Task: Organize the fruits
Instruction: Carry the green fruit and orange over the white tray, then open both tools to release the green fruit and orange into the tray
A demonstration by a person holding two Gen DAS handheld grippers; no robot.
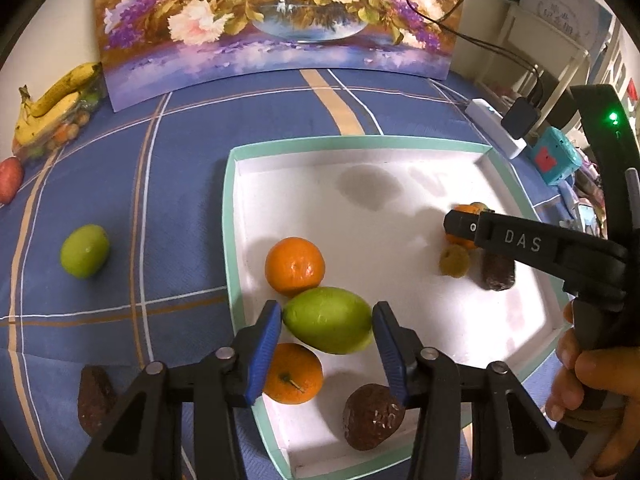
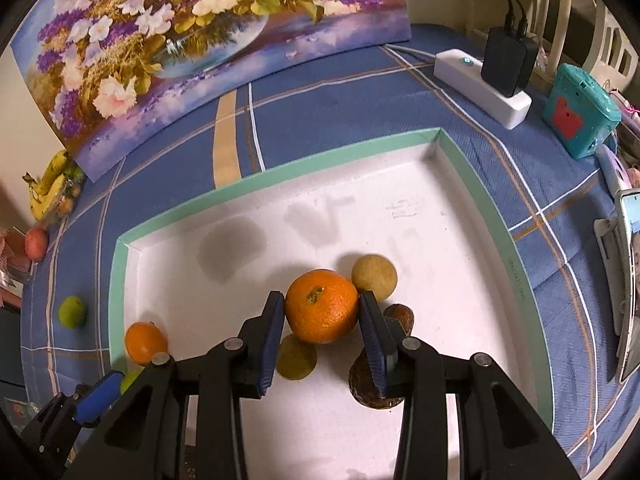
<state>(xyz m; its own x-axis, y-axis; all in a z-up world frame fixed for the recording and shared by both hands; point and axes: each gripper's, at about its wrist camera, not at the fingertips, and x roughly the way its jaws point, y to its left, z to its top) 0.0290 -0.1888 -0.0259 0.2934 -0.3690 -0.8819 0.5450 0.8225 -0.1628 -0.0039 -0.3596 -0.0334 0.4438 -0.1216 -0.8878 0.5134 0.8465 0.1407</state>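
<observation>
While both tongs hang over the white box [image 1: 236, 216], we see each with a fruit between its blue pads. Our left tongs [image 1: 327, 316] are closed to the width of a green fruit [image 1: 328, 320]; the left pad touches its pointed end and the right pad sits at its other end. It hangs at the box's near left, just beside one orange [image 1: 294, 266] on its far side and above another orange [image 1: 294, 374] nearer to us. A dark brown fruit [image 1: 372, 416] lies in the box near the right pad.

Our right tongs [image 2: 322, 312] are clamped on a large orange [image 2: 322, 306], both pads pressed against its sides, stem end up. Just beyond it lies a tan round fruit [image 2: 374, 278]; below it a yellow-green fruit [image 2: 296, 360] shows at the left and two brown fruits [image 2: 400, 318] at the right, one partly hidden by the pad.

Outside the box, on the blue checked cloth of the counter [image 1: 180, 200], a second green fruit [image 1: 85, 251] lies to the left, a brown fruit [image 1: 94, 394] near left, and a reddish fruit [image 1: 10, 178] and a bunch of bananas [image 1: 52, 100] at the far left. A flower painting [image 1: 280, 20] stands along the far side, with a white power strip [image 2: 480, 88] and a teal case [image 2: 580, 112] at the far right.
</observation>
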